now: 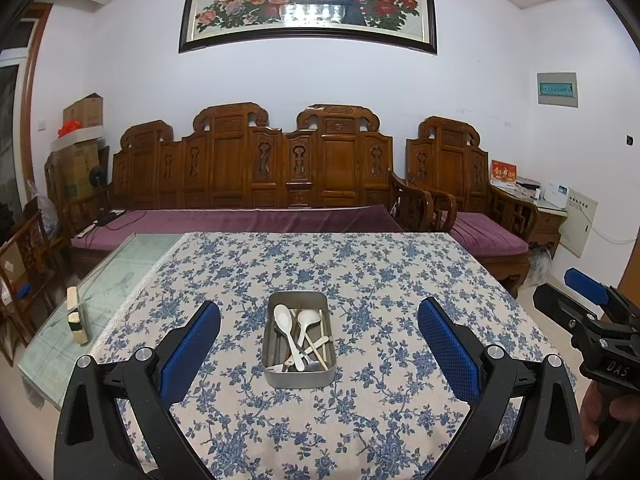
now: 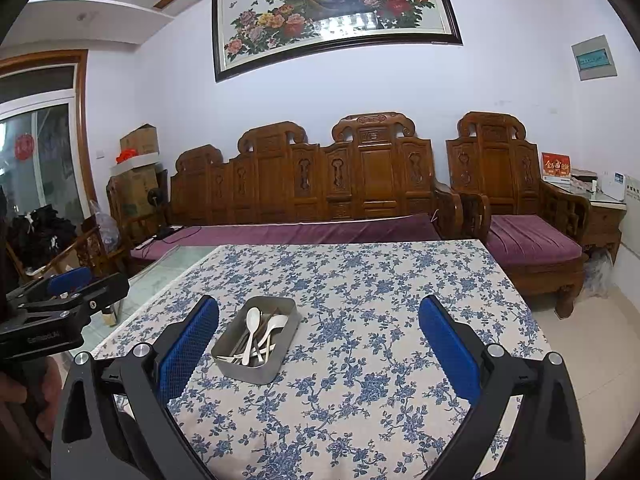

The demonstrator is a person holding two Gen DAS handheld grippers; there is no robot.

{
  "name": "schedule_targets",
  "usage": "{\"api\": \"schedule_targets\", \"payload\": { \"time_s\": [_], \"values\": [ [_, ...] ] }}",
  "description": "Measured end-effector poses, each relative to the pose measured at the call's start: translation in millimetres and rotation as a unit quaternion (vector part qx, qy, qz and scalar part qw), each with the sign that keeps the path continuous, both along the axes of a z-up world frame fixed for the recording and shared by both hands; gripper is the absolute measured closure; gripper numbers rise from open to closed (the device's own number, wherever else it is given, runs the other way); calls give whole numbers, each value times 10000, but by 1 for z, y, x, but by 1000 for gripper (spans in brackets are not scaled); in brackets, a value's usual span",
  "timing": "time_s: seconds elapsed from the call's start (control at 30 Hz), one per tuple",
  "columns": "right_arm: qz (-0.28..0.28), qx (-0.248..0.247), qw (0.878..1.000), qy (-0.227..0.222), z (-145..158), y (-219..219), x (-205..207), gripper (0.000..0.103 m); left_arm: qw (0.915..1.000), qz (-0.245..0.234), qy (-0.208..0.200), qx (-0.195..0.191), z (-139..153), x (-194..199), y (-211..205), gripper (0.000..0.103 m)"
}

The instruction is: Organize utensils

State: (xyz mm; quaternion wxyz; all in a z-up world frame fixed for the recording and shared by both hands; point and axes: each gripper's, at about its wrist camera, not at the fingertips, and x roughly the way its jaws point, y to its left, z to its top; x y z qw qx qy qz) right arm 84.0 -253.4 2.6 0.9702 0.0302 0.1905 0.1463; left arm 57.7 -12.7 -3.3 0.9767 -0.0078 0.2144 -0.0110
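While both grippers hover short of the rectangular grey metal tin (image 1: 298, 338) — left gripper (image 1: 319, 342) spread wide, empty | right gripper (image 2: 319, 344) likewise wide, empty | white plastic spoons (image 1: 289, 330), wooden chopsticks (image 1: 321, 342) all lie jumbled inside tin | floral blue-and-white tablecloth (image 1: 360, 280) around tin bears no utensils — fits gathered-up or awaiting sorting.

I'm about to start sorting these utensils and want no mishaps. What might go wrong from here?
1. The white spoons and thin chopsticks lie tangled in the rectangular metal tin; pulling one out may drag others along.
2. The tin sits loose on the blue floral tablecloth, so a sideways tug may slide it.
3. Both the left gripper and right gripper are open and aimed near the tin; they may collide.
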Motion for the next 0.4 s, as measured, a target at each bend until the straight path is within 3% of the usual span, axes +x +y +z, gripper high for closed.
{"api": "schedule_targets", "payload": {
  "time_s": [0.4],
  "values": [
    [-7, 8, 10000, 5, 0, 1, 0, 3, 10000, -13, -11, 7, 2, 1, 1, 8]
  ]
}}
